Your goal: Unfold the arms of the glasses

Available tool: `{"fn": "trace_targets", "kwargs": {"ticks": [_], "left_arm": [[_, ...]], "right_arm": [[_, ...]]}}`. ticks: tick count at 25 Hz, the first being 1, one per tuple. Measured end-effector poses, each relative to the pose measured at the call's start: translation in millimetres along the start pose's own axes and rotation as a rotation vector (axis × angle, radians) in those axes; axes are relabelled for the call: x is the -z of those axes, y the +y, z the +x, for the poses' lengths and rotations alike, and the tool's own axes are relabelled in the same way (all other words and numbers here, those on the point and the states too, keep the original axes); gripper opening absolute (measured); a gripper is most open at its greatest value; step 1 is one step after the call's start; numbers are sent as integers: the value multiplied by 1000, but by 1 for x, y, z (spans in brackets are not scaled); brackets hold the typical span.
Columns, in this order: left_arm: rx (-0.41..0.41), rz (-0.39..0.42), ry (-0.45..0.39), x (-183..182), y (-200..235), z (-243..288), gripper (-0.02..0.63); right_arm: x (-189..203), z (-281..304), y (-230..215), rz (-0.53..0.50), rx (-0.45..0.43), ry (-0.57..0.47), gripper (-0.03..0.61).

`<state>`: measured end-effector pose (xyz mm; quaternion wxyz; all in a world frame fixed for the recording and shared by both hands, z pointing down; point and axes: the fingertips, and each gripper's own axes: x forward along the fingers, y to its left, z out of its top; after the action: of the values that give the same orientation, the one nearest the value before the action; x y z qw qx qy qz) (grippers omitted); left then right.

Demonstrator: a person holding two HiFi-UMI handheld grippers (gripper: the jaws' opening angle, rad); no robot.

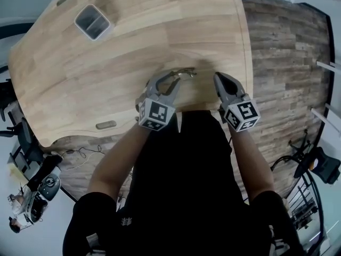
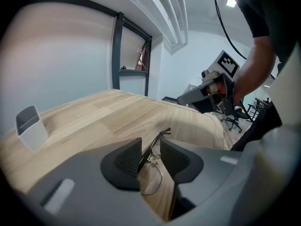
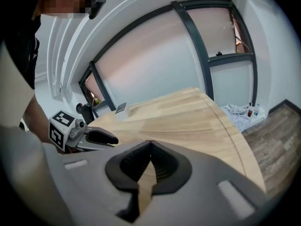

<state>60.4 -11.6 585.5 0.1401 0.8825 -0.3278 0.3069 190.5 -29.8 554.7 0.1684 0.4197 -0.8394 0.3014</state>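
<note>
Thin wire-framed glasses [image 2: 151, 157], judged light, springy and fragile at the hinges, lie apparently folded by the worktop's [image 1: 133, 41] near edge between the parted, unclamped jaws of the left hand-held gripper [image 2: 150, 147], best gripped at the front frame, while the right hand-held gripper [image 3: 150, 145] hangs closed and empty.

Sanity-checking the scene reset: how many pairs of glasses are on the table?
1: the glasses lie on the table by its near edge, between the left gripper's parted jaws. No others seen.
</note>
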Motion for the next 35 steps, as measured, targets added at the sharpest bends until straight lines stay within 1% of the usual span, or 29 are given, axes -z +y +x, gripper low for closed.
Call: {"fn": "trace_targets", "kwargs": {"ticks": [3, 10, 11, 13, 16, 22, 29, 30, 31, 32, 35], "left_arm": [[13, 20, 19, 2, -3, 8, 130], [-3, 28, 51, 5, 2, 18, 117], [-3, 31, 55, 6, 2, 20, 112], [-5, 43, 60, 5, 2, 22, 78], [-13, 64, 48, 0, 1, 19, 32], [-4, 84, 6, -7, -2, 7, 23], [-11, 84, -49, -16, -1, -11, 23], [-14, 82, -53, -16, -1, -13, 23], [-17, 80, -57, -17, 0, -16, 23], [-20, 78, -62, -17, 0, -17, 23], [-28, 73, -74, -17, 1, -23, 23]], "right_arm": [[4, 4, 2, 0, -20, 12, 0], [0, 8, -1, -11, -35, 14, 0], [-1, 8, -2, -13, -36, 13, 0], [-2, 6, -3, -13, -35, 13, 0], [-3, 4, -4, -12, -33, 17, 0], [-5, 6, 7, -22, -54, 19, 0], [-19, 16, 48, -72, -181, 22, 2], [-22, 17, 54, -76, -200, 20, 9], [-25, 17, 61, -76, -222, 16, 36], [-28, 17, 68, -75, -246, 15, 48], [-31, 18, 88, -81, -327, 40, 58]]}}
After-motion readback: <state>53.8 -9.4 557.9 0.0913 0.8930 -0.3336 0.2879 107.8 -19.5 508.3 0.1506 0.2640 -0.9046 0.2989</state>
